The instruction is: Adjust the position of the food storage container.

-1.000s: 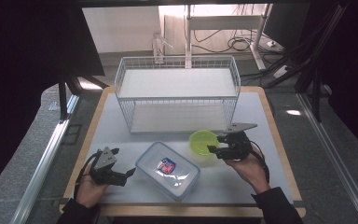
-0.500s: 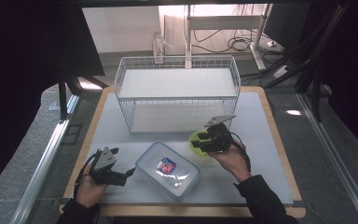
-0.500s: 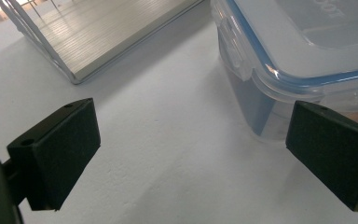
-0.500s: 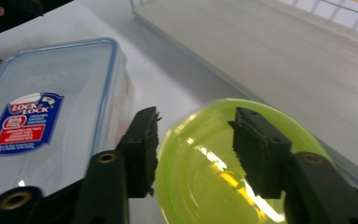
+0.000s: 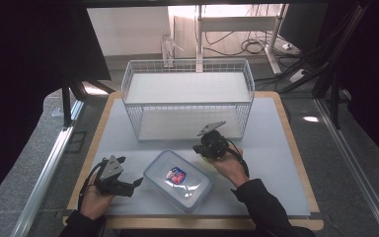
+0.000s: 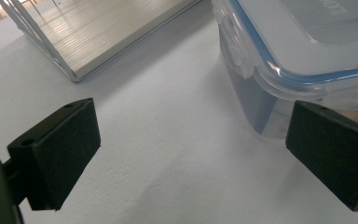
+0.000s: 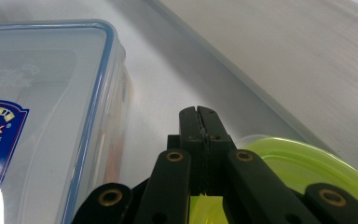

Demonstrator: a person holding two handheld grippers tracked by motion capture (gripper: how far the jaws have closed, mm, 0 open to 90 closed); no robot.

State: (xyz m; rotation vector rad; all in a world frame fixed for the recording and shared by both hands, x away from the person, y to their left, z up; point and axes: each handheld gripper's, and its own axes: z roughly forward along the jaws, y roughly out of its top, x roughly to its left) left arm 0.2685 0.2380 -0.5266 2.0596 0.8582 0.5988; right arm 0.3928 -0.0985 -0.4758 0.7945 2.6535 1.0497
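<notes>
While the box (image 5: 178, 180) lies near the table's (image 5: 276, 148) front edge in the high view, the left gripper (image 5: 131, 181) rests just left of it, jaws apart with nothing between them. The right gripper (image 5: 203, 148) sits just behind the box's right corner, over the green bowl (image 5: 206, 157), of which only a sliver shows under the hand. A wire basket (image 5: 187, 101) stands farther back from the box.

Seen from the left gripper view, the two pads stand wide apart, and the box (image 6: 307, 56) lies ahead of the right-hand one, not touched.

From the right gripper view, the jaws have just been closing and now meet, clamped on the bowl's (image 7: 307, 163) rim. The box (image 7: 46, 116) lies just beside the bowl, to the left.
</notes>
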